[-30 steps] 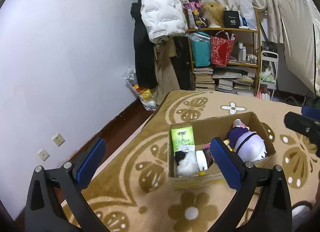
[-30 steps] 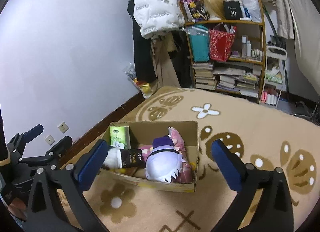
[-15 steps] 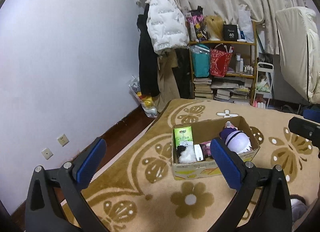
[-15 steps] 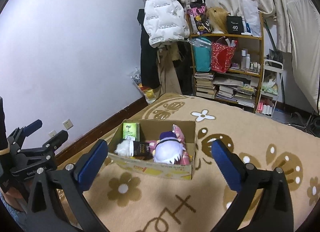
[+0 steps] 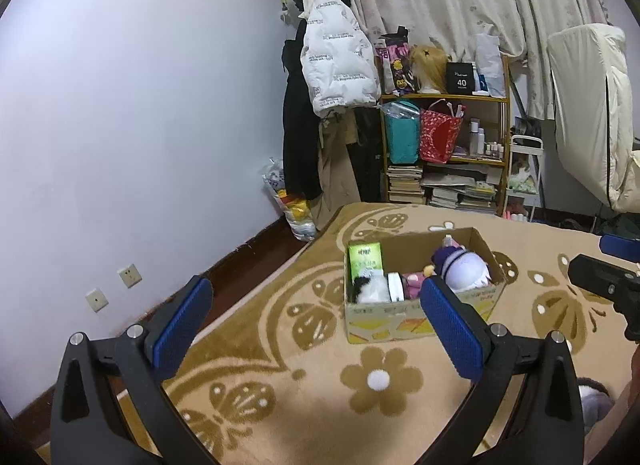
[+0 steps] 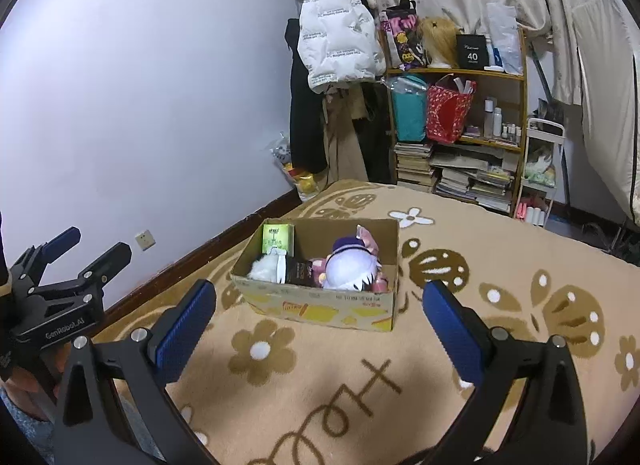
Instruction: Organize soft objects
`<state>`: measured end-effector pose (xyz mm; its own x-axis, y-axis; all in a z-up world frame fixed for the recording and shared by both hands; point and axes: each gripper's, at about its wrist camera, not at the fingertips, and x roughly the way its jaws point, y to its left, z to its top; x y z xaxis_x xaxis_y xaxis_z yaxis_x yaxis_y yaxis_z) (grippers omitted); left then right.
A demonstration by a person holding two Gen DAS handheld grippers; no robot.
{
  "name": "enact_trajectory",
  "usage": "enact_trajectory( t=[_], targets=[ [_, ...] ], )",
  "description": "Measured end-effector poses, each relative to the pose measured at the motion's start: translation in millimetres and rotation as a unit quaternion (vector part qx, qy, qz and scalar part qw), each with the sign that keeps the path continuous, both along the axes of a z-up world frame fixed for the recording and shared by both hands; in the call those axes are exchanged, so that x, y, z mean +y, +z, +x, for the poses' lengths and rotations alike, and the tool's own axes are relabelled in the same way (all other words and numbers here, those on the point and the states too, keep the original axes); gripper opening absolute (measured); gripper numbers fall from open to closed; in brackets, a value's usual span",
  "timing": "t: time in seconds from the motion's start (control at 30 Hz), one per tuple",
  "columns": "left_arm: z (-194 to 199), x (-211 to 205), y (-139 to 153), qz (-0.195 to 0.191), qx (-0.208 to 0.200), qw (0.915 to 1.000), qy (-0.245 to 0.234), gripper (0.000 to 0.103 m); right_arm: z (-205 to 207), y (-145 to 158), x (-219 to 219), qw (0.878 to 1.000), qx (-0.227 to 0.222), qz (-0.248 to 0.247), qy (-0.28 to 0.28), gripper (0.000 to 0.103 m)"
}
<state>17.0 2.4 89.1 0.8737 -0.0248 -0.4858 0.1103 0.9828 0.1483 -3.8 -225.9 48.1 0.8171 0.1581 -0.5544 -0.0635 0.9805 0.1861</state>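
An open cardboard box (image 5: 384,311) (image 6: 320,305) stands on the patterned carpet. Inside it lie a purple-and-white plush doll (image 5: 464,269) (image 6: 350,269), a white fluffy toy (image 5: 372,289) (image 6: 262,269), a green pack (image 5: 364,259) (image 6: 276,237) and a dark packet (image 6: 298,271). My left gripper (image 5: 316,315) is open and empty, held back from the box's near side. My right gripper (image 6: 320,319) is open and empty too, above the carpet in front of the box. The left gripper (image 6: 66,265) also shows at the left edge of the right wrist view, and the right gripper (image 5: 608,281) at the right edge of the left wrist view.
Behind the carpet (image 5: 280,365) a wooden shelf (image 5: 444,153) holds books, bags and bottles. Coats and a white puffer jacket (image 5: 336,65) hang beside it. A plastic bag (image 5: 294,205) sits by the wall, which carries two sockets (image 5: 114,285). A white cart (image 6: 540,169) stands at the right.
Both grippers have pulled up and back from the box, which now looks smaller and farther. Both stay open and empty. The box's contents have not moved.
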Motion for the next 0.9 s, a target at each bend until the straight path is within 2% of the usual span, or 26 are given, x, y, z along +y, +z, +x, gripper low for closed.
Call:
enact_trajectory(
  t=[0.37,0.9],
  targets=[
    [-14,-1,-16,0.003,-0.005,0.9999,-0.009,0.103,-11,-18,4,1.0,-0.011,-0.006,-0.006,0.103],
    [-8,-3,-30,0.013,0.013,0.9998,-0.01,0.103,-9,-42,13,1.0,0.01,-0.026,-0.008,0.103]
  ],
)
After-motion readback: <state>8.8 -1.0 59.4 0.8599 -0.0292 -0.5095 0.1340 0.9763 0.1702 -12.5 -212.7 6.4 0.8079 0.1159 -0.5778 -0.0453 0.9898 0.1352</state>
